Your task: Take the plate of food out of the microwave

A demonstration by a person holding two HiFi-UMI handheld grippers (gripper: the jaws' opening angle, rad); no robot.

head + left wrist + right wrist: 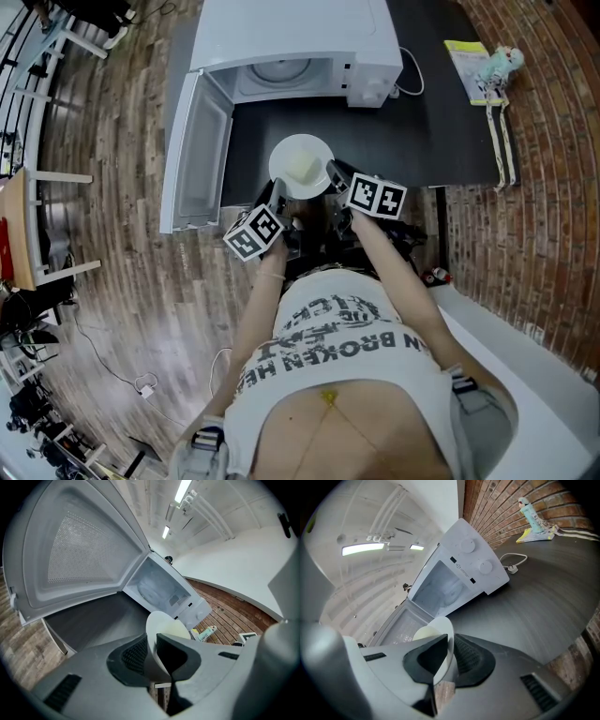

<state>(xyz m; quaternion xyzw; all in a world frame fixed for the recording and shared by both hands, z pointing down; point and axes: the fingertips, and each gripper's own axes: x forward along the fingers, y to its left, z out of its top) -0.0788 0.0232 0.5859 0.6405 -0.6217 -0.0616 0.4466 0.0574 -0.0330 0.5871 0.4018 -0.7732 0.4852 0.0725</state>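
A dark table (450, 112) is seen spread beneath and beyond both pairs of jaws. Ahead of the jaws a white microwave (309, 37) is stood on it, its cavity exposed and only a glass turntable (281, 70) seen inside. The microwave door (197, 150) is swung fully open and lies out past the outer side of the left gripper (278, 194); in the left gripper view that door (79, 550) fills the space above the jaws. The right gripper (335, 173) is set opposite the left one, and a cube with square markers is carried on each. A white plate (300, 164) is held between the two grippers, outside the microwave and over the table in front of the open cavity; whether it rests on the surface cannot be told. In the left gripper view the jaws of the left gripper (152, 656) are clamped on the near rim of the plate (161, 625), the rim pinched between the ribbed pads. In the right gripper view the right gripper (449, 656) is likewise closed on the opposite rim of the plate (443, 630). Pale yellow food (302, 169) is carried on the plate, just beyond the jaw tips. Far past the right jaws, a small bottle (530, 510) and a white plug (513, 559) are seen on the table.
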